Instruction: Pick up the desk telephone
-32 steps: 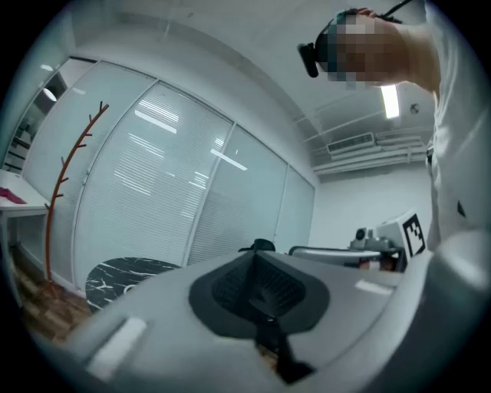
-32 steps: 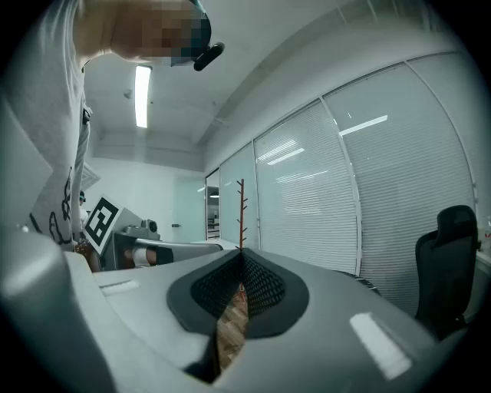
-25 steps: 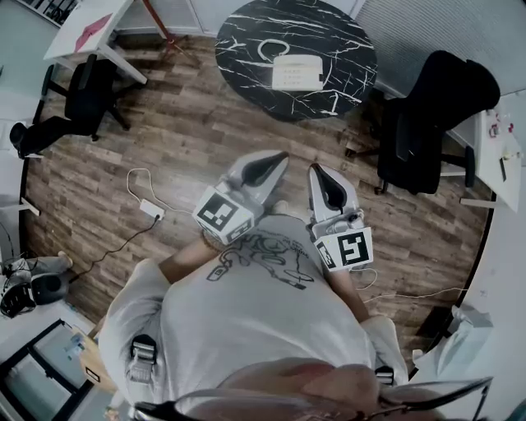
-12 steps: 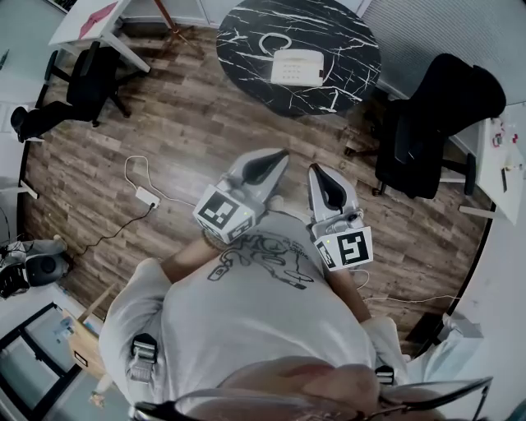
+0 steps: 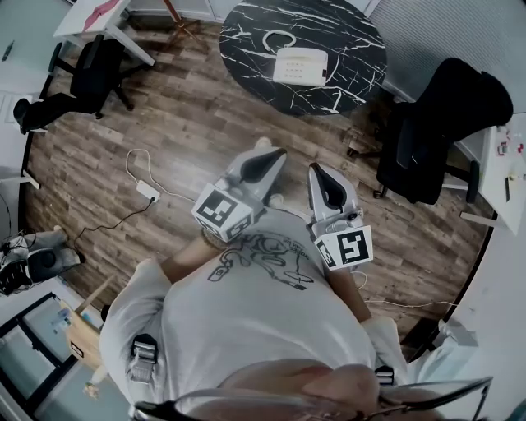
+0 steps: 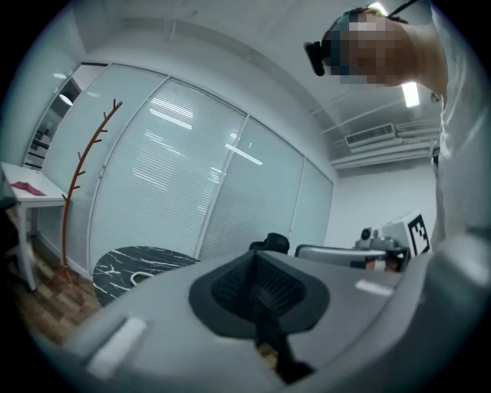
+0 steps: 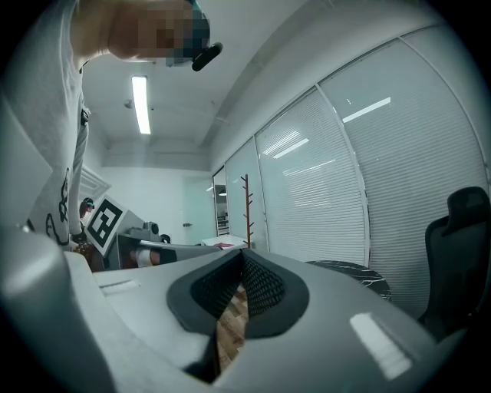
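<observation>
A white desk telephone (image 5: pixel 300 67) with a coiled cord sits on a round black marble table (image 5: pixel 349 37) at the top of the head view, well ahead of both grippers. My left gripper (image 5: pixel 276 153) and right gripper (image 5: pixel 313 169) are held level in front of the person's chest, side by side, both shut with nothing between the jaws. In the left gripper view the shut left gripper (image 6: pixel 255 257) points toward the marble table (image 6: pixel 126 265). In the right gripper view the right gripper (image 7: pixel 241 255) is shut, with the table edge (image 7: pixel 360 278) behind it.
Black office chairs stand at the right (image 5: pixel 436 123) and upper left (image 5: pixel 86 78). A white power strip with a cable (image 5: pixel 148 191) lies on the wood floor at left. White desks stand at the far left (image 5: pixel 90 18) and right edge (image 5: pixel 509 156). A coat stand (image 6: pixel 77 184) stands by the glass wall.
The table and telephone have slid lower in the head view, so the person has stepped closer to them. Both grippers stay shut and in the same pose before the chest.
</observation>
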Demonstrator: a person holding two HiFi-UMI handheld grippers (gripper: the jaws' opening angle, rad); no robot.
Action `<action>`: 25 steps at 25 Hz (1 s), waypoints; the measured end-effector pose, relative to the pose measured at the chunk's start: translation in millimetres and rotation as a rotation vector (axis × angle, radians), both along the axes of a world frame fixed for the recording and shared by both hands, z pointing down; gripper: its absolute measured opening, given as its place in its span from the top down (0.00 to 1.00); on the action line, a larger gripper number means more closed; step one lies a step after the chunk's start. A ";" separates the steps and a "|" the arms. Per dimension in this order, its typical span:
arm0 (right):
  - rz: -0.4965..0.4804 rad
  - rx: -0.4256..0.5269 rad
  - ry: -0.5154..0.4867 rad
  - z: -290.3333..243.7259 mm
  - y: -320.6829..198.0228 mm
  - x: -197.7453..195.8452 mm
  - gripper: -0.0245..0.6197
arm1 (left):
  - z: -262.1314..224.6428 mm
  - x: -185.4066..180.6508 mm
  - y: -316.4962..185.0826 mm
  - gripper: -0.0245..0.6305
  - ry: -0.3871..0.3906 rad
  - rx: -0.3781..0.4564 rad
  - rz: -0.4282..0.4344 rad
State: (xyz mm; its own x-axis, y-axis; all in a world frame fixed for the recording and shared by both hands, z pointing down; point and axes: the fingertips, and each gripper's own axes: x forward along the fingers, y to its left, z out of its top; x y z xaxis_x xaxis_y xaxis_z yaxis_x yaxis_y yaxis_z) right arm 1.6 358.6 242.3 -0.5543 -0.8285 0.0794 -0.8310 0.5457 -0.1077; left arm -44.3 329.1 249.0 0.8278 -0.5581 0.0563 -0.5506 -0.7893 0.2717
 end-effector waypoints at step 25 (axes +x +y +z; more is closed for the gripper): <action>0.014 -0.031 0.035 21.3 -186.6 15.5 0.95 | 24.5 19.3 -186.1 0.96 0.028 -0.044 0.027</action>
State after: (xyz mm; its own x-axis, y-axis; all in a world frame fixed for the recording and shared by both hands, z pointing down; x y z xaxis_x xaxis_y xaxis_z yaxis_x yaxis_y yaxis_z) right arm 17.1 172.0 263.6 -0.5388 -0.8331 0.1248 -0.8423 0.5306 -0.0950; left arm -25.0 143.0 273.4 0.8439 -0.5335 0.0568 -0.5213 -0.7904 0.3218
